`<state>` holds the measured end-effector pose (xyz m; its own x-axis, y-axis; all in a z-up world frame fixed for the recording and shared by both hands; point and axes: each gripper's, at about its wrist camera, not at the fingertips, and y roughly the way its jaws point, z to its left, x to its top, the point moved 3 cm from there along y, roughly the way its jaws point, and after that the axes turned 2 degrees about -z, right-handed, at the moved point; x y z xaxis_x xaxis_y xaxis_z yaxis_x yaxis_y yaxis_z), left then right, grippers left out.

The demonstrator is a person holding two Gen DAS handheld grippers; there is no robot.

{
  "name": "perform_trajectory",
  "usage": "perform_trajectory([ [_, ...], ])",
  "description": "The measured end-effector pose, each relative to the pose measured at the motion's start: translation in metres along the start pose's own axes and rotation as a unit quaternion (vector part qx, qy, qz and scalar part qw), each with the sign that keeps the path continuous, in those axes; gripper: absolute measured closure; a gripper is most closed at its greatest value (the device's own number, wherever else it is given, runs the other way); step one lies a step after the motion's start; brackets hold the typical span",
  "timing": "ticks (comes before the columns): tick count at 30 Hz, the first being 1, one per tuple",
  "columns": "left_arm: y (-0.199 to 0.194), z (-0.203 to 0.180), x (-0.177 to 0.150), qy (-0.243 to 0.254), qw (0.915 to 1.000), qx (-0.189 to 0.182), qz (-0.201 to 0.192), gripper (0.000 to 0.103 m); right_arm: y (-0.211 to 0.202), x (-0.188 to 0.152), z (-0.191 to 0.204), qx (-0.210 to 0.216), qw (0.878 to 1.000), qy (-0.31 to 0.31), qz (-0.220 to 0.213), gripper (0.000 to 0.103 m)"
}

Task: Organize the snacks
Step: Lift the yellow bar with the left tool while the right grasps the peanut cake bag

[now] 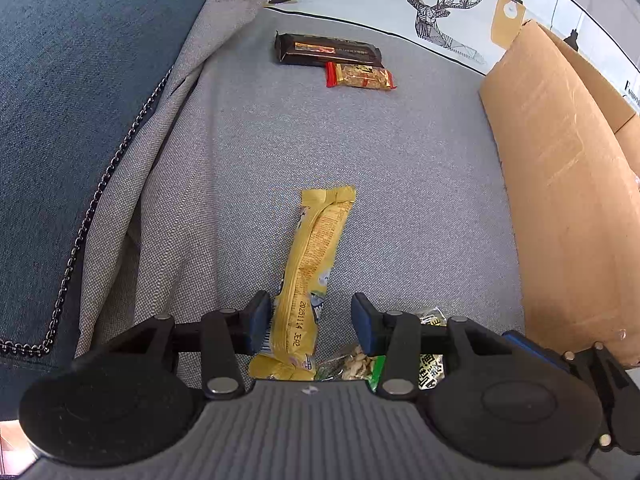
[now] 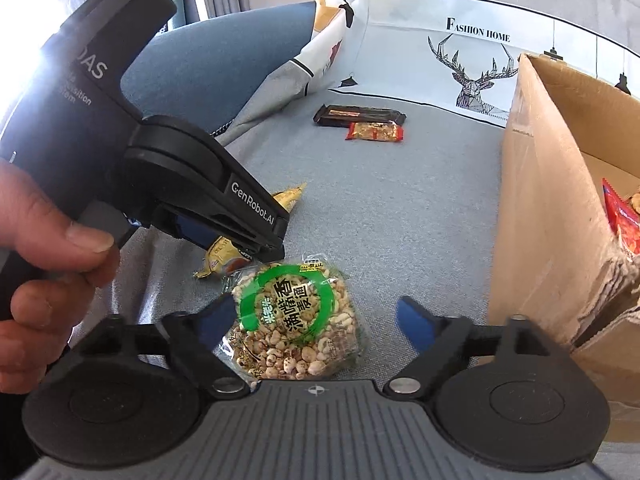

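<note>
My left gripper (image 1: 308, 322) stands half spread over the long yellow foil snack bar (image 1: 310, 276), whose lower end lies between the blue pads; the left pad sits just beside the wrapper and the right pad is clear of it, so nothing is pinched. My right gripper (image 2: 316, 322) has its jaws wide apart around the round clear-wrapped puffed grain cake with a green ring label (image 2: 296, 320); its left pad is at the wrapper's edge, though I cannot tell if it touches, and its right pad is well off it. The cake lies just beside the yellow bar on the grey woven couch cushion (image 1: 400, 152). A hand (image 2: 48, 256) grips the left tool's handle. Farther up the cushion a black rectangular snack pack (image 1: 326, 50) touches a small red-and-gold wrapped bar (image 1: 362, 76). To the right stands an open brown cardboard box (image 2: 556, 184) with a red packet (image 2: 624, 224) inside.
</note>
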<state>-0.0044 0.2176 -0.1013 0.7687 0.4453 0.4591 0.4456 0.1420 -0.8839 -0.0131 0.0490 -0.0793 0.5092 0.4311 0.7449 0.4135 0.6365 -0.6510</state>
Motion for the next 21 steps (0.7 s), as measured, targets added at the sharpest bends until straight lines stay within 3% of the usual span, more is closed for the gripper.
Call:
perform_trajectory([
  [8,0.0,0.002,0.0,0.002,1.0,0.001,0.0,0.054,0.015,-0.007,0.004,0.004,1.0,-0.011,0.023,0.004],
  [13,-0.001,0.002,0.0,-0.003,1.0,0.001,-0.001,0.054,0.013,-0.006,0.006,0.017,1.0,-0.015,0.016,0.019],
  [21,-0.001,0.002,0.001,-0.001,1.0,0.005,-0.003,0.054,0.004,-0.007,0.009,0.017,1.0,-0.018,0.006,0.02],
])
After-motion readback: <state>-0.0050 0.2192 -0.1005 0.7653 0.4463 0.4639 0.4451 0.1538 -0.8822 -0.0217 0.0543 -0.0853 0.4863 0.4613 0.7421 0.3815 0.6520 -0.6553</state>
